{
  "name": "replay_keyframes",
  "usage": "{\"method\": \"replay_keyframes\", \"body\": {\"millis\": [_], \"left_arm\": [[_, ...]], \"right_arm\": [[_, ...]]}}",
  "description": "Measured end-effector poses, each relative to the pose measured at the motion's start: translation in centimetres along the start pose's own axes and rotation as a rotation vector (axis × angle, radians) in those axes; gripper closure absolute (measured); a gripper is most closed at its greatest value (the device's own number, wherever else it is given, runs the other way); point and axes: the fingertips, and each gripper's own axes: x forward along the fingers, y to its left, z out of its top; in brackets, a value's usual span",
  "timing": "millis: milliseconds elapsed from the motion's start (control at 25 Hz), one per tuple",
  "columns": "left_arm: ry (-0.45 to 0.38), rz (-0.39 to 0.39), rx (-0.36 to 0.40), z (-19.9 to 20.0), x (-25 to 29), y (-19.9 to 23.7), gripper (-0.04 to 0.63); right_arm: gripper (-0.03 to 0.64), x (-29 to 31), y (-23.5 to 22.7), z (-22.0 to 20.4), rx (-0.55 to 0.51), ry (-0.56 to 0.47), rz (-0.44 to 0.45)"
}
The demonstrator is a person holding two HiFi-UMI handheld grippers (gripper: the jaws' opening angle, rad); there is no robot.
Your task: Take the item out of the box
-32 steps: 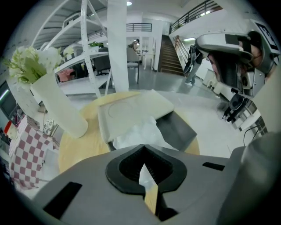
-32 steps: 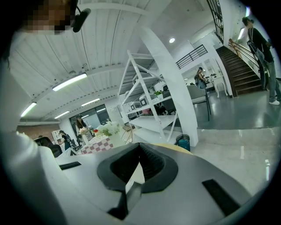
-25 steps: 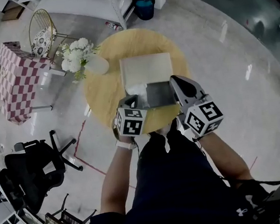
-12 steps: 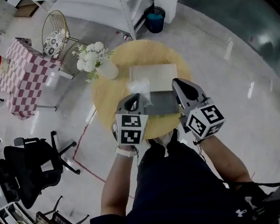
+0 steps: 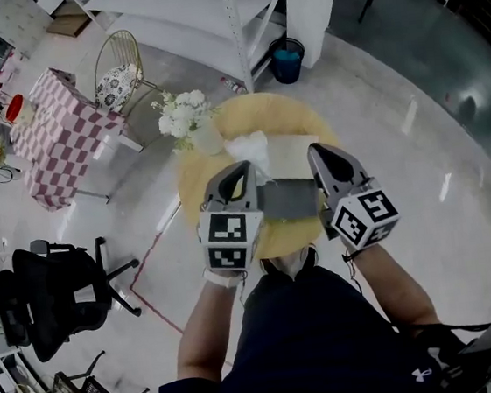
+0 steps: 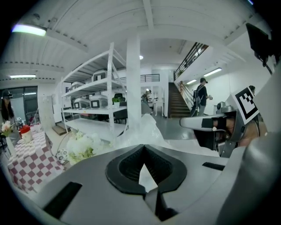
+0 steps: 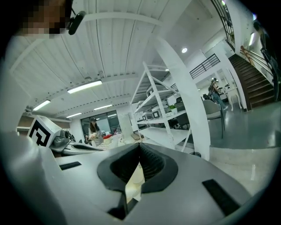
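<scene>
A grey open box [image 5: 288,199] with its white lid [image 5: 295,152] folded back sits on the round wooden table [image 5: 197,188]. My left gripper [image 5: 239,171] hovers at the box's left side, shut on a crumpled white wrapping [image 5: 250,149] that rises past its tips. In the left gripper view the jaws [image 6: 144,147] are closed and the translucent wrapping [image 6: 142,128] stands just beyond them. My right gripper [image 5: 319,153] is at the box's right side. Its jaws [image 7: 140,147] are closed, with only a pale sliver showing in the gap.
A vase of white flowers [image 5: 186,115] stands at the table's far left edge. A wire chair [image 5: 117,74], a checkered table [image 5: 62,133] and a black office chair [image 5: 45,293] are to the left. White shelving [image 5: 207,11] and a blue bin [image 5: 287,59] lie beyond.
Both grippers have risen a little at the box's sides. The white wrapping has come up with the left gripper. The head view has tipped further forward.
</scene>
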Motion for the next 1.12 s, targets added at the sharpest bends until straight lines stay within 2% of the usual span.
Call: {"method": "replay_keyframes", "body": {"millis": [160,720,1120], "left_arm": [[-0.083,0.018,-0.026,2.2,-1.0,0.6,0.578],[-0.298,0.035,-0.024,8.3,-4.6,0.5,0.578],[-0.368,0.041,-0.023,9.9,-6.1,0.1,0.578]], "right_arm": [[0.609,0.2,0.9,1.4,-0.022,-0.027,0.018],[0.609,-0.9,2.5,6.5,-0.062,-0.140,0.041],[0.609,-1.9,3.5,8.4,-0.103,-0.196,0.074]]}}
